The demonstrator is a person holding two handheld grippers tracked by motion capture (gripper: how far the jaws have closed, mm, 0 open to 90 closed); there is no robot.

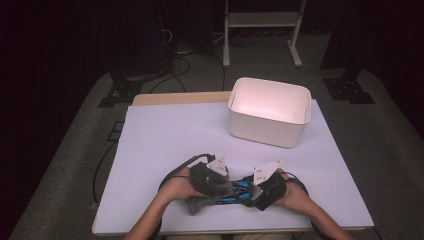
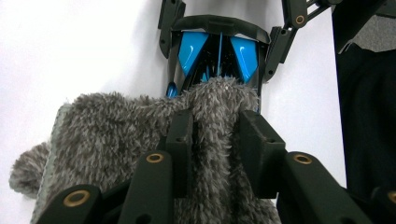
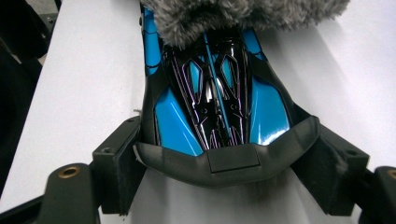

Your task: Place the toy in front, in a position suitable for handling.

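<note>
Cloth (image 2: 140, 140), grey and fuzzy, sits pinched in our left tool (image 2: 215, 135); right tool (image 3: 229, 154) clamps the blue toy car (image 3: 210, 107) at the bench's (image 1: 165, 135) six o'clock. We should wipe gently, car held steady.

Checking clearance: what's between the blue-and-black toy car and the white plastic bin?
Nothing: in the high view, bare white tabletop separates the blue-and-black toy car from the white plastic bin.

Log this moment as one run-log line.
left gripper: shut on grey furry cloth | right gripper: shut on blue toy car | cloth over car's far end | white bin: untouched
</note>
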